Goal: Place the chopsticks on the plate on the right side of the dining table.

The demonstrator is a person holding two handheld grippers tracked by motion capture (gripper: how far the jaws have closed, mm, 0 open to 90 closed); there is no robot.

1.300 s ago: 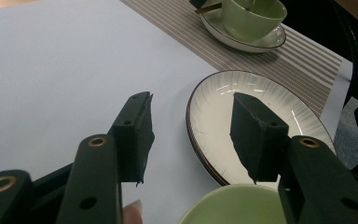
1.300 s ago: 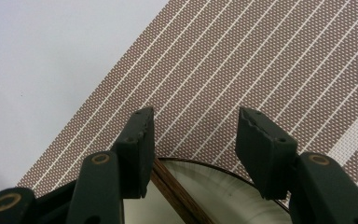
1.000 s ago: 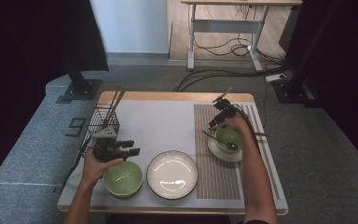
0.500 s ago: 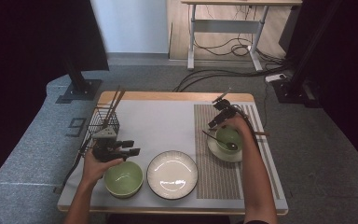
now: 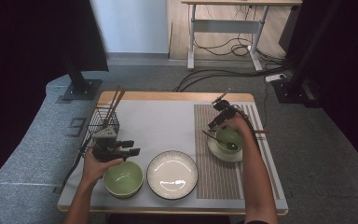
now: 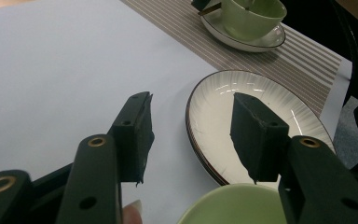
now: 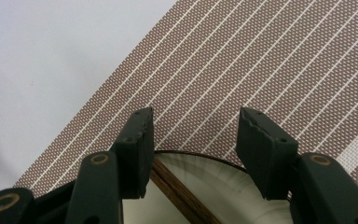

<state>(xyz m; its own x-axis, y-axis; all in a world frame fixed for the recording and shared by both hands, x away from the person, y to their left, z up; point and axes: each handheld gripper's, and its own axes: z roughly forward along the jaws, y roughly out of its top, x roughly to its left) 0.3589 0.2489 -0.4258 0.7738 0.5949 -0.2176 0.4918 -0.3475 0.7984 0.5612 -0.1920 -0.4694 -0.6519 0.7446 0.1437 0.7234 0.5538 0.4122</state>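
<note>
Green cup [image 5: 228,138] holding spoon [image 5: 232,145], empty green bowl [image 5: 123,178]

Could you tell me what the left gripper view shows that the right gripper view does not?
Left gripper view alone: the large white ribbed plate, the near green bowl's rim, the green cup, and the open left gripper. Right gripper view alone: the open right gripper above a brown wooden chopstick. Shared: the brown striped placemat, the pale saucer and the white tabletop.
</note>
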